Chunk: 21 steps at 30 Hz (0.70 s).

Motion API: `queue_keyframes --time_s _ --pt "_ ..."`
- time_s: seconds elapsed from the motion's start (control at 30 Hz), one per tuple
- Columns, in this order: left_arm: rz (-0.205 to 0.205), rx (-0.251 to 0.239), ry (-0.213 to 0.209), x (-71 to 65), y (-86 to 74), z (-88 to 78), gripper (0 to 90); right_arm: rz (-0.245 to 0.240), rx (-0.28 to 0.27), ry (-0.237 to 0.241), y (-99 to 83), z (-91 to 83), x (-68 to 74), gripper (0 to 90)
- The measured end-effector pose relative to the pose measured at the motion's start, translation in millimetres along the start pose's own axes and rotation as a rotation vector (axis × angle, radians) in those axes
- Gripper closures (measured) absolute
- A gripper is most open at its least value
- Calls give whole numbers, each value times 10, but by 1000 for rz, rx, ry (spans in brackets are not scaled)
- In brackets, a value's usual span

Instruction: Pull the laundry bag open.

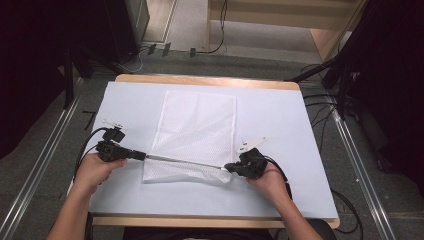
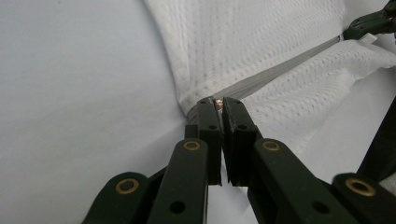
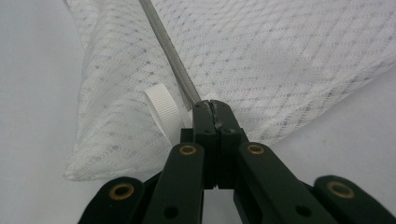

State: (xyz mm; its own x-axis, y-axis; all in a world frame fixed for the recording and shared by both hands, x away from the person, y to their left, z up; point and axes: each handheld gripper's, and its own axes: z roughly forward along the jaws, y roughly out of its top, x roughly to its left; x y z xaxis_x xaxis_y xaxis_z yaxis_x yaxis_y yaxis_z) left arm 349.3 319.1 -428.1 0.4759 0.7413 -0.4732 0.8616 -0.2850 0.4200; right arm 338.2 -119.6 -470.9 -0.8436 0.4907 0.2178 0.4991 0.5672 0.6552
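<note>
We see the mesh bag (image 1: 195,137) flat on the desk (image 1: 280,120), left tool (image 2: 218,103) clamped on the zipper pull, right tool (image 3: 211,106) pinching the zipper's far end. Risk: pull slips free, or bag bunches if tension drops.

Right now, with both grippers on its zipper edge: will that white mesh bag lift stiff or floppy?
Probably floppy: the mesh bag is thin netting and already buckles beside the left gripper. Likely light, since it lies flat and looks empty. The zipper runs taut between left and right gripper, so that edge should stay straight while the rest sags.
</note>
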Motion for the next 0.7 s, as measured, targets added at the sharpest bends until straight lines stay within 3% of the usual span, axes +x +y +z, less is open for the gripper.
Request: queue_keyframes --time_s 0.47,0.53,0.57,0.7 --pt "-9 -1 18 33 -34 -5 881 -1 1 5 2 1 -8 900" --pt "-27 -18 -8 47 -68 0 880 -3 1 4 3 1 -7 900" --pt "-4 -21 -6 42 -93 -5 879 -6 -1 5 3 3 -12 900" --pt "-8 -33 -18 28 -119 -30 879 -9 1 9 10 4 -20 900"
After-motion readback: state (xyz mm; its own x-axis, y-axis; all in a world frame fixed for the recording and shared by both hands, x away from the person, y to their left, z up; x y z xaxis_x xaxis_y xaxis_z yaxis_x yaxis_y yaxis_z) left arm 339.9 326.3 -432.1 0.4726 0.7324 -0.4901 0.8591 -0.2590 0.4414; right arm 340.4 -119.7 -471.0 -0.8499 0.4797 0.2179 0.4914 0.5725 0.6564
